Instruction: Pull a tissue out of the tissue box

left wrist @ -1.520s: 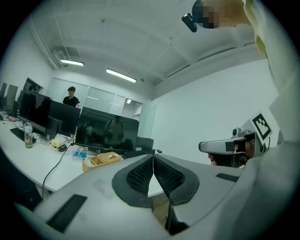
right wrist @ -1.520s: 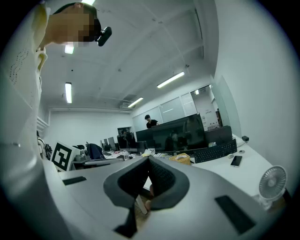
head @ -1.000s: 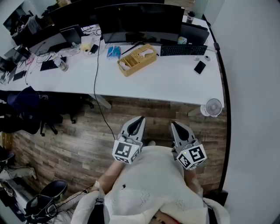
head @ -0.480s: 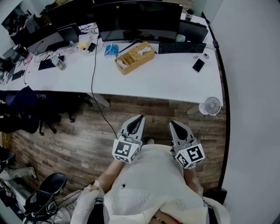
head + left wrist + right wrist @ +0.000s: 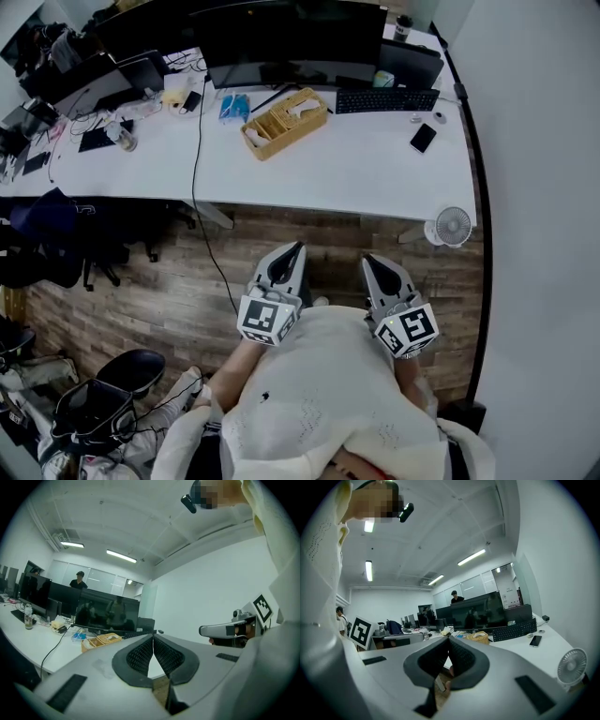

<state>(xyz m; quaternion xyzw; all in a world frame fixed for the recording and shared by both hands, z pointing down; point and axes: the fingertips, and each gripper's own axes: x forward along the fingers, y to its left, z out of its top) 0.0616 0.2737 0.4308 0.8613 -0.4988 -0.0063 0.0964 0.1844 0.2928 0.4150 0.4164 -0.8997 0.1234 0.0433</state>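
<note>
The tissue box (image 5: 284, 122) is a tan woven box with white tissue showing at its top. It stands on the white desk (image 5: 356, 173), in front of the dark monitor. It also shows small and far off in the left gripper view, the tissue box (image 5: 105, 640), and in the right gripper view, the tissue box (image 5: 477, 637). My left gripper (image 5: 296, 247) and right gripper (image 5: 367, 260) are held close to the body over the wooden floor, well short of the desk. Both point toward it, jaws together, with nothing between them.
A wide monitor (image 5: 291, 42), a keyboard (image 5: 386, 100) and a phone (image 5: 423, 138) lie on the desk, with a blue packet (image 5: 232, 106) beside the box. A small fan (image 5: 451, 227) stands on the floor at the right. A black chair (image 5: 94, 412) is at lower left.
The desk and box have drifted slightly up and left in the head view. Both grippers stay side by side near the body, jaws unchanged.
</note>
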